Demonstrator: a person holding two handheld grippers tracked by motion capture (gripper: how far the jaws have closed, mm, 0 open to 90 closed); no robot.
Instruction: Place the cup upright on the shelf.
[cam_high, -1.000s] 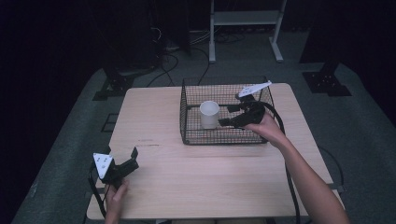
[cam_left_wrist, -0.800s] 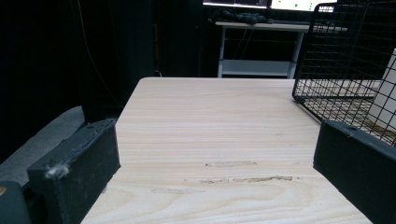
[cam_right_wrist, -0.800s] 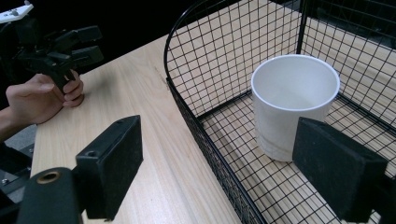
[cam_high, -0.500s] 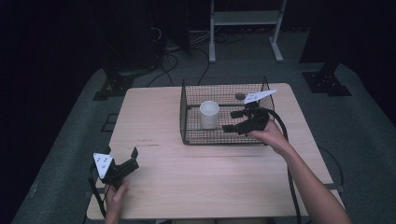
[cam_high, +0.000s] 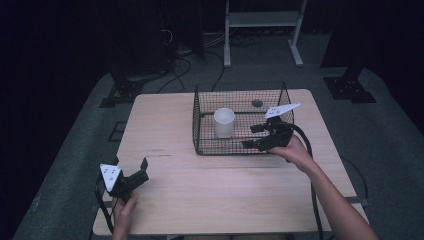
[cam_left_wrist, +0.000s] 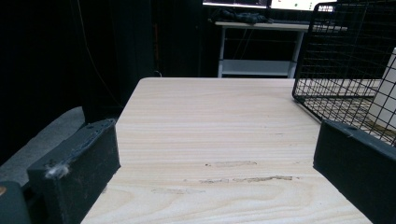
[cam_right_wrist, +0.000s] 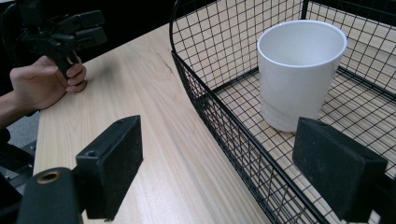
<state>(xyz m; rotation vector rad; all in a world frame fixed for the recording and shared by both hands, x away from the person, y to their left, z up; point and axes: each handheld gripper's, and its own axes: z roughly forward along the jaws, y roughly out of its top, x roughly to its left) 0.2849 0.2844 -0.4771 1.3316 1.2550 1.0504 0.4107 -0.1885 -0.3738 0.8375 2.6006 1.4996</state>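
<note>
A black wire basket (cam_high: 200, 125) stands on the wooden table (cam_high: 160, 125), right of centre. Inside it a white cup (cam_high: 224, 122) stands upright and empty. My right gripper (cam_high: 252, 136) hovers open at the basket's near right corner. In the right gripper view (cam_right_wrist: 224, 172) the basket's front wall (cam_right_wrist: 219, 121) runs between the jaws, and the cup (cam_right_wrist: 299, 70) stands just beyond the right-hand jaw, untouched. My left gripper (cam_high: 142, 170) rests open and empty near the table's front left corner. Its own view (cam_left_wrist: 215, 168) faces bare table, with the basket (cam_left_wrist: 345, 56) at the right.
A small dark round spot (cam_high: 257, 103) lies on the table behind the basket. A white metal stand (cam_high: 262, 20) and cables are on the floor beyond the table. The person's other hand with the left gripper (cam_right_wrist: 65, 32) is seen in the right gripper view.
My right gripper has drawn back toward the near side of the basket, away from the cup, and stays open. The left gripper and the cup have not moved.
</note>
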